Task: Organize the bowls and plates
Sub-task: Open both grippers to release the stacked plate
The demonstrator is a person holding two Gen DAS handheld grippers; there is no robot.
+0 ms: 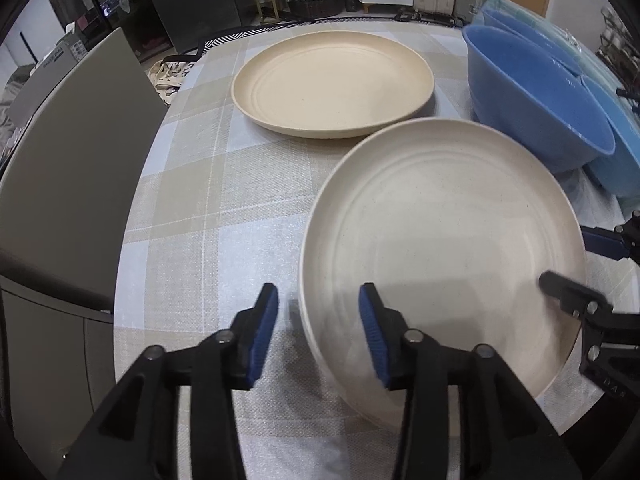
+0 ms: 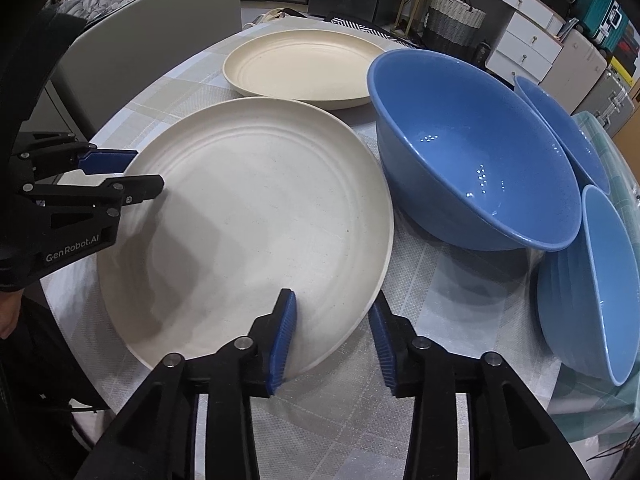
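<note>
The jaws of the left gripper (image 1: 319, 328) stand apart in the left wrist view, straddling the near-left rim of the white plate (image 1: 444, 248) with a gap showing on each side, so neither blue pad presses on it. One finger sits outside the rim over the checked cloth of the counter (image 1: 192, 208), the other over the plate's inner surface. The white plate lies close in front; the beige plate (image 1: 332, 84) sits farther back on the cloth, its near edge just beside the white plate's far rim. A blue bowl (image 1: 536, 100) stands to the right of both plates, with more blue ware behind it at the frame's edge. The right gripper (image 1: 560, 264) reaches in from the right across the white plate's rim.

In the right wrist view the right gripper's jaws are likewise apart, one pad over the plate's near-right rim and the other outside it above the cloth, with the rim between them and no visible pinch. The left gripper enters from the left at the plate's opposite rim. The blue bowl sits tilted just right of the plate, and two further blue bowls (image 2: 600, 280) lean on edge beyond it.
</note>
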